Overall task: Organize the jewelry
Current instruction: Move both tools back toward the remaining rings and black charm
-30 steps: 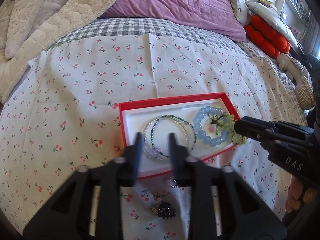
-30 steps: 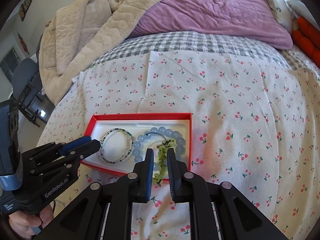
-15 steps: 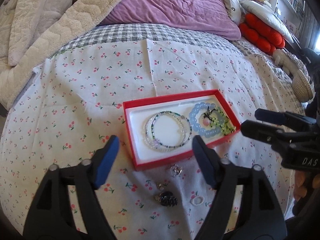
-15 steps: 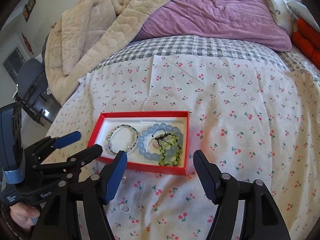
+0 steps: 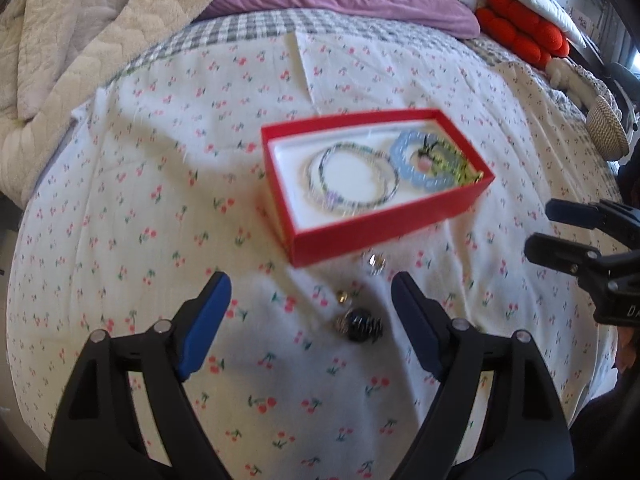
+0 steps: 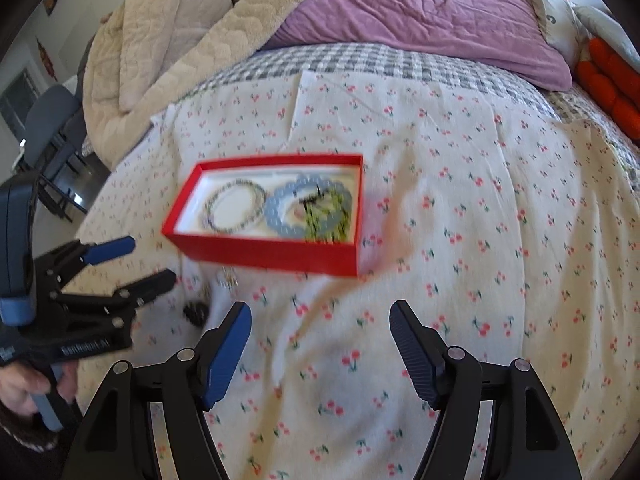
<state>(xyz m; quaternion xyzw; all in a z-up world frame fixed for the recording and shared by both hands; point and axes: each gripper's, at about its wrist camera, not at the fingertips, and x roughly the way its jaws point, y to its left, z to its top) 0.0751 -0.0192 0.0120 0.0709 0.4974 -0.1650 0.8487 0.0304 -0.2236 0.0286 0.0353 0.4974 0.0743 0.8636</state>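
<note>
A red box (image 5: pixel 384 232) (image 6: pixel 276 252) with a white lining lies on the cherry-print cloth. In it lie thin beaded bracelets (image 5: pixel 352 180) (image 6: pixel 236 208), a blue bead bracelet (image 5: pixel 424 160) (image 6: pixel 280 208) and a green bead bracelet (image 6: pixel 326 212). In front of the box lie a dark beaded piece (image 5: pixel 360 324) (image 6: pixel 196 312), a small gold piece (image 5: pixel 342 298) and a silver piece (image 5: pixel 376 260). My left gripper (image 5: pixel 310 312) (image 6: pixel 132 260) is open and empty, just short of the loose pieces. My right gripper (image 6: pixel 320 328) (image 5: pixel 548 226) is open and empty, in front of the box.
The cherry-print cloth (image 6: pixel 480 240) covers a bed with a checked sheet (image 5: pixel 240 36), a purple quilt (image 6: pixel 420 8) and a beige blanket (image 5: pixel 60 40). Red cushions (image 5: pixel 520 36) and a woven basket (image 5: pixel 606 130) lie at the right. A chair (image 6: pixel 44 128) stands left of the bed.
Both grippers opened wide, the right one letting the green bracelet go into the box, and both have drawn back from the box toward me.
</note>
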